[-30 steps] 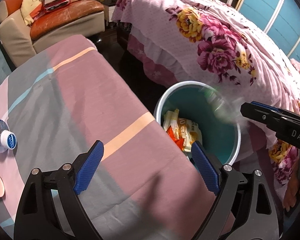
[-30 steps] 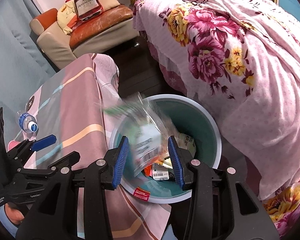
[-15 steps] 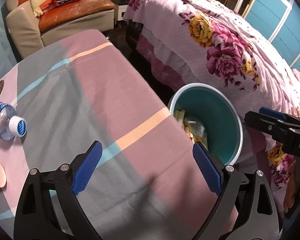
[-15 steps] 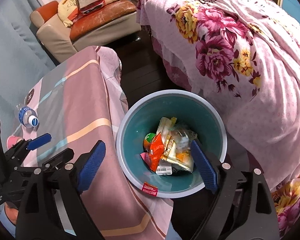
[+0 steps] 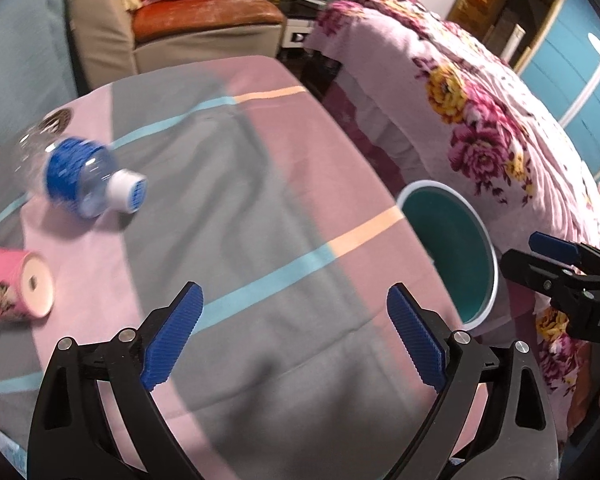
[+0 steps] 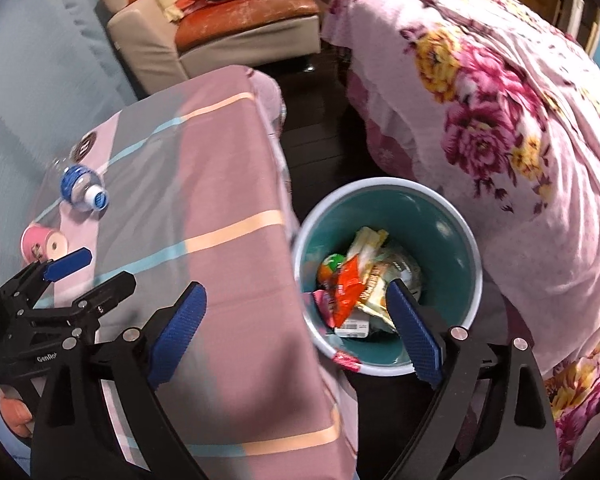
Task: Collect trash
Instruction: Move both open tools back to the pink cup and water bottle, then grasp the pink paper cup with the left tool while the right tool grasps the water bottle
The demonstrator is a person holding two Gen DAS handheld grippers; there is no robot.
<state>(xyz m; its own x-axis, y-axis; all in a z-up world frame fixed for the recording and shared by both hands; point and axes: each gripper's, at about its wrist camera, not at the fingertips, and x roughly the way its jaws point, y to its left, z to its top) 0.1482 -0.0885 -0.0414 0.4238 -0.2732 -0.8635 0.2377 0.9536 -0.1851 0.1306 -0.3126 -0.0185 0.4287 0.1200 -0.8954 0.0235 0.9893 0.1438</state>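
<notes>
- Two pieces of trash lie at the left of the table (image 5: 260,200), on its striped cloth: a pink paper cup (image 5: 16,284) on its side, near, and a clear plastic bottle (image 5: 88,180) with a blue label just beyond it.
- Left gripper (image 5: 294,336) hangs over the cloth, jaws spread wide, nothing between them.
- Right gripper (image 6: 296,332) straddles the table's right edge and the bin; its jaws have just been opening, stand wide and hold nothing.
- Teal bin (image 6: 440,216) sits on the floor between table and floral bed (image 6: 500,120), with snack wrappers (image 6: 360,280) inside.
</notes>
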